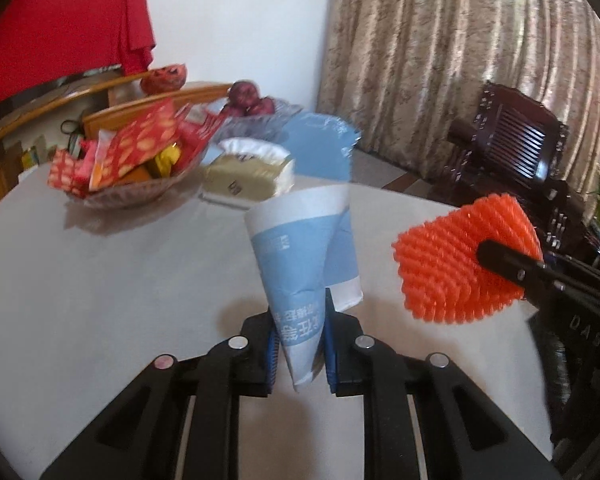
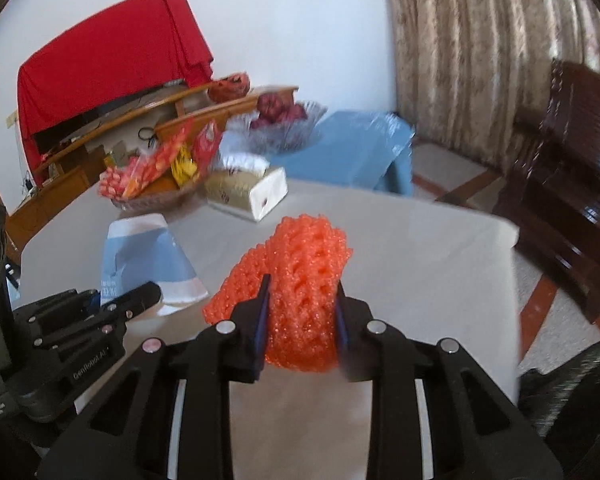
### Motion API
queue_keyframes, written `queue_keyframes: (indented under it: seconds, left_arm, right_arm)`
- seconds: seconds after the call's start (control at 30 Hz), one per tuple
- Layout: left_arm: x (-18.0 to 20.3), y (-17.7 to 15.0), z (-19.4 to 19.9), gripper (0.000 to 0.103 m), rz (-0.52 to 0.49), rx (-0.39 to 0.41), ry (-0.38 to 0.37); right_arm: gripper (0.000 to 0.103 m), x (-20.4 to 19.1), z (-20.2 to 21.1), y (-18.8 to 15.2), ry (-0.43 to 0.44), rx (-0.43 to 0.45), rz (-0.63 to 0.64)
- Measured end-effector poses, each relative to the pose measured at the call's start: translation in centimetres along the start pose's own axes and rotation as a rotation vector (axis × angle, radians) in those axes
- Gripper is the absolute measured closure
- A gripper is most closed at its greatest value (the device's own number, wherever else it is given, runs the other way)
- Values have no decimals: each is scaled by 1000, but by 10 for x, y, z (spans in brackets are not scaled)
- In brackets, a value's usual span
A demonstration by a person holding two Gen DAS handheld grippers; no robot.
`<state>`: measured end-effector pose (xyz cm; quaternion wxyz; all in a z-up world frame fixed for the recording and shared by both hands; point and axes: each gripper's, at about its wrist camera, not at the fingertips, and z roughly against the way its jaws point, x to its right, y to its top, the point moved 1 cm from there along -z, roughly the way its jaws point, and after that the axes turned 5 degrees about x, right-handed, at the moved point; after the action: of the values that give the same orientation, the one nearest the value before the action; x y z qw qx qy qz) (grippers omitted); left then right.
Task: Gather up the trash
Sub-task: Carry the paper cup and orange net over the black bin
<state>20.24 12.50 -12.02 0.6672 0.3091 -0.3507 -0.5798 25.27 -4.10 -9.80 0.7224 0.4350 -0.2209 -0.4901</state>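
My left gripper (image 1: 300, 344) is shut on a blue and white paper wrapper (image 1: 300, 256) and holds it upright above the grey table (image 1: 100, 280). My right gripper (image 2: 302, 320) is shut on an orange foam fruit net (image 2: 300, 280), also above the table. In the left wrist view the orange net (image 1: 452, 264) hangs at the right on the right gripper's finger. In the right wrist view the wrapper (image 2: 148, 260) and the left gripper (image 2: 132, 300) are at the lower left.
At the table's far side stand a wicker basket of red snack packets (image 1: 128, 160), a tissue box (image 1: 248, 176), a glass bowl of red fruit (image 2: 280, 120) and a blue bag (image 2: 348, 152). A dark wooden chair (image 1: 512, 144) stands at the right by the curtain.
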Motion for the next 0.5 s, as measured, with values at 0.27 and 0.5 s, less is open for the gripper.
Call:
queue_keyframes:
  seconds: [0.27,0.5]
  left_arm:
    - [45,17,43,85,-42,60,-84]
    - [92,22,66,85,-93,96,-168]
  right_arm:
    - [77,29,70,14,-63,88,-32]
    - [77,59,127,10,-137,139,-56]
